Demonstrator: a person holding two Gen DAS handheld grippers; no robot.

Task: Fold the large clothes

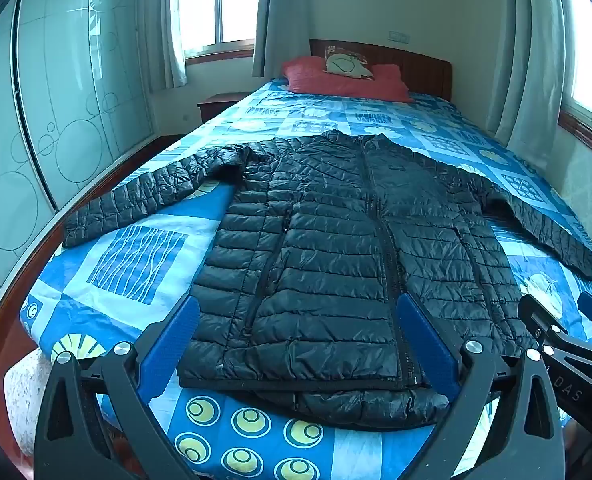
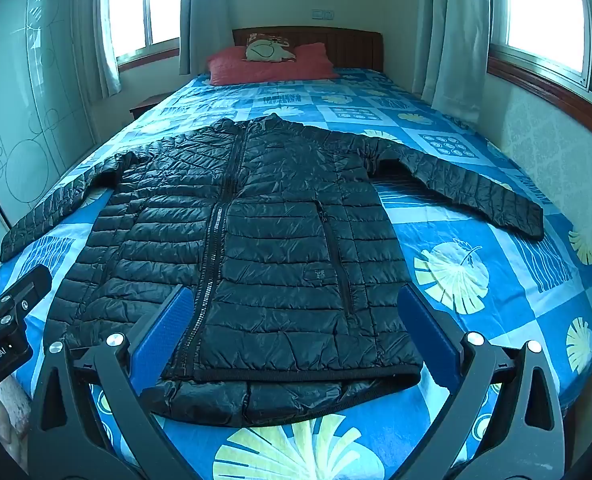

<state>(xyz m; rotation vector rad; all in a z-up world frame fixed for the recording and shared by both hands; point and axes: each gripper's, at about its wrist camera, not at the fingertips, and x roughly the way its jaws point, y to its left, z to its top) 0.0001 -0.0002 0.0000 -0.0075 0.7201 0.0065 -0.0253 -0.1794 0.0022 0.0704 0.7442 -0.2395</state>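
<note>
Jacket (image 1: 336, 248) lies flat on bed (image 1: 135, 248), unfolded.

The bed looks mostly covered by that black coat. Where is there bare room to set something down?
Free: the blue patterned sheet between the black quilted puffer jacket's collar and the red pillow, the patch under each spread sleeve, and the right strip by the wall. The middle is crowded; both open claws, left and right, hover at the hem.

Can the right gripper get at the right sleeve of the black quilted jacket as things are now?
Probably yes. The right gripper is open above the hem of the black quilted jacket, and the right sleeve lies spread flat on the blue patterned bedsheet with nothing on it or in between.
</note>
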